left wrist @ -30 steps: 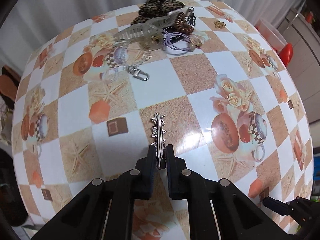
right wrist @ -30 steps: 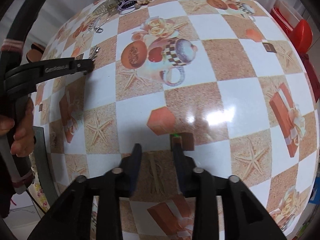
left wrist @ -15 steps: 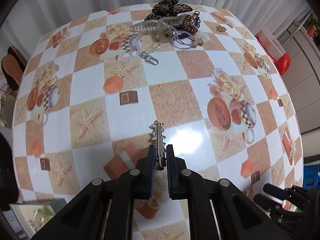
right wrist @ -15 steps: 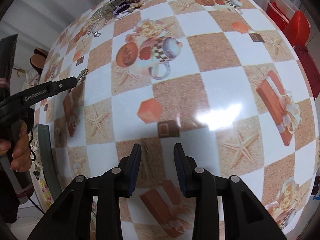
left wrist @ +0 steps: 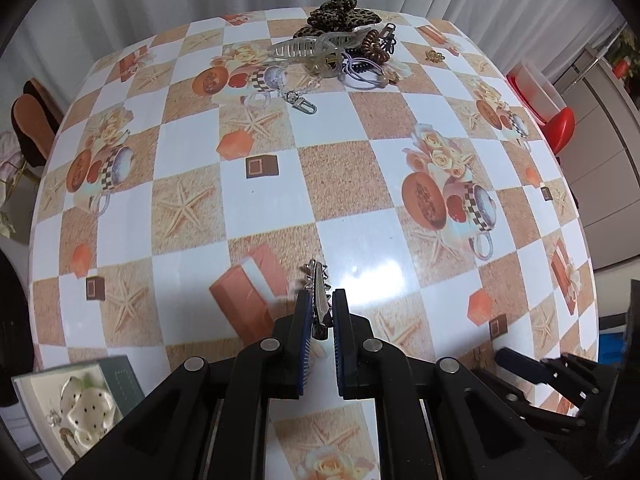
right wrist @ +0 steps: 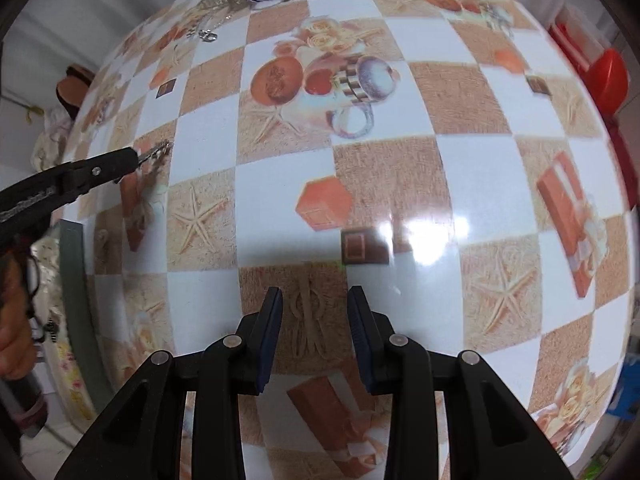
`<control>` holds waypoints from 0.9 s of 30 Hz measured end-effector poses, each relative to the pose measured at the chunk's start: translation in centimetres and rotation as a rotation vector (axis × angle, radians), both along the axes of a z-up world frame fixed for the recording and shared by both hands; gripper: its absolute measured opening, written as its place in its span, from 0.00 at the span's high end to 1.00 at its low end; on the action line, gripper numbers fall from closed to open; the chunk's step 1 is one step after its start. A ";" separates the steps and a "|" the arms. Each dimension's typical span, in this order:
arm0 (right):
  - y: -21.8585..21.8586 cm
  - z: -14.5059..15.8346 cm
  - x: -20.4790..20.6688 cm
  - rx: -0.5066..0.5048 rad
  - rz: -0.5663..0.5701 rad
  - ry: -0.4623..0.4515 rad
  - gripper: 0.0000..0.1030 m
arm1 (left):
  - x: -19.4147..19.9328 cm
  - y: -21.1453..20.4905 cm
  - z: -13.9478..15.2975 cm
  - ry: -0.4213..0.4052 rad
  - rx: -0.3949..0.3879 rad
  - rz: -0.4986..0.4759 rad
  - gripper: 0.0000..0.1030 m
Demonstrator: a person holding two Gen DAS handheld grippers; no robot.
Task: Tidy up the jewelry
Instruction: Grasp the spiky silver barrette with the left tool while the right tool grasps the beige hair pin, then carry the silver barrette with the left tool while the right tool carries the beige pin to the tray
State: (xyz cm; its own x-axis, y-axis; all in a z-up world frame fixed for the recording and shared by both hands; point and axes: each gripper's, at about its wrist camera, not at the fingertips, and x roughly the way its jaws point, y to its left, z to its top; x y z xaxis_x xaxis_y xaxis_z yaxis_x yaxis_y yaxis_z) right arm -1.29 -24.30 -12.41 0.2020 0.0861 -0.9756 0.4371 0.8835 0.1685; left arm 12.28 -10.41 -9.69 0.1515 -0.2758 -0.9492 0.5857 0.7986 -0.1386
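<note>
Claw status, left unit: the left claw [left wrist: 320, 308] is clamped on a silver hair clip [left wrist: 319, 294] with a jagged, spiked edge. The clip stands between the two blue-lined fingers [left wrist: 304, 332], its tip projecting past them toward the upper part of the left wrist frame, above a white square of the tabletop [left wrist: 360, 168]. In the right wrist frame the same claw enters from the left edge, and the clip [right wrist: 157, 151] shows at its tip, left of centre.

Claw status, right unit: the right claw [right wrist: 315, 314] is parted with nothing between its fingers [right wrist: 272, 320]. It points down at a tan square of the checkered tabletop [right wrist: 400, 168]. In the left wrist frame it appears at the lower right edge.

Remaining items: a pile of hair accessories lies at the top centre of the left wrist frame. It comprises a leopard-print scrunchie [left wrist: 340, 18], a translucent claw clip [left wrist: 308, 50], a brown spiral hair tie [left wrist: 376, 42], purple elastic bands [left wrist: 360, 74] and a beaded chain with a metal clasp [left wrist: 305, 107]. A small gold piece [left wrist: 435, 56] lies just to the right of the pile, apart from it.

Storage: a grey-rimmed box [left wrist: 120, 376] sits at the lower left corner of the left wrist frame, holding a cream polka-dot bow [left wrist: 88, 412].
</note>
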 end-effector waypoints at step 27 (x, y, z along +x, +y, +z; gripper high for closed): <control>3.0 4.7 0.1 0.063 0.003 -0.057 0.83 | -5.1 10.1 5.9 -0.020 -0.084 0.139 0.86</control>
State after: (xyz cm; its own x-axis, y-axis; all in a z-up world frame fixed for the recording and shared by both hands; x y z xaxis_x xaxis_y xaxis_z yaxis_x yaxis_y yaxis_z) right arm -1.21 -21.33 -7.72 0.2562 0.1479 -0.9552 0.4223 0.8718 0.2482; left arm 7.18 -0.33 -3.80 0.2122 -0.3293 -0.9201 0.4738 0.8581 -0.1978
